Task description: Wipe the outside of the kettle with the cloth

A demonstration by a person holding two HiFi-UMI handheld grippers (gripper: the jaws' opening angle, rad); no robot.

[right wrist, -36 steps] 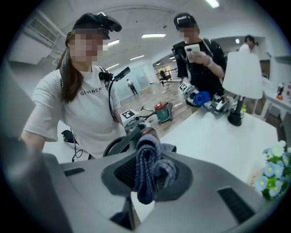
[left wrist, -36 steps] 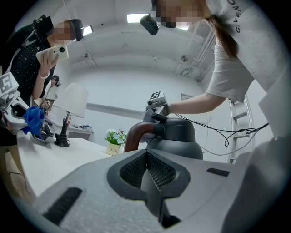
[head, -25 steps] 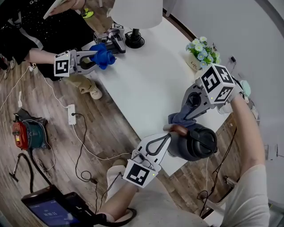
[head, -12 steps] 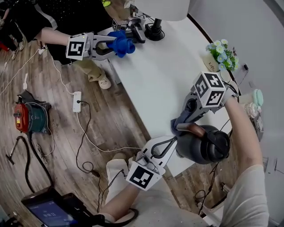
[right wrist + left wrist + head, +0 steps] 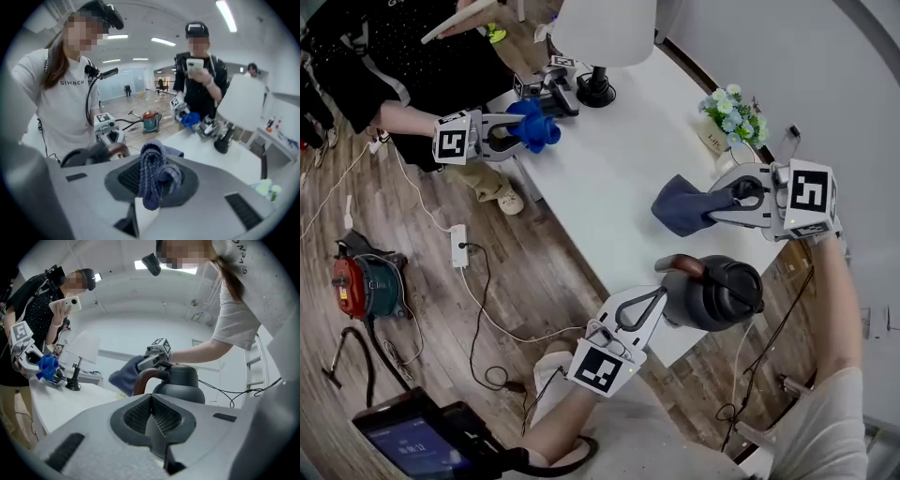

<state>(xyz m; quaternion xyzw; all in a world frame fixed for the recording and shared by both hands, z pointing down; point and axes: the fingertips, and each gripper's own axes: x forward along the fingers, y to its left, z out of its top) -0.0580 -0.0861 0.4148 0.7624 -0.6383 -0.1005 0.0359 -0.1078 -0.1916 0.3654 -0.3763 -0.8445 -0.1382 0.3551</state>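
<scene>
Clamping the cloth, right gripper has lifted off the kettle; left gripper stays closed.

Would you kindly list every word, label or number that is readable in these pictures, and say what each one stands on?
"GIVENCH": across the chest of the white T-shirt in the right gripper view; a black cable covers what follows.
Writing on the cream flower pot: too small to read.
Black-and-white marker cubes: square patterns only, no words.
</scene>
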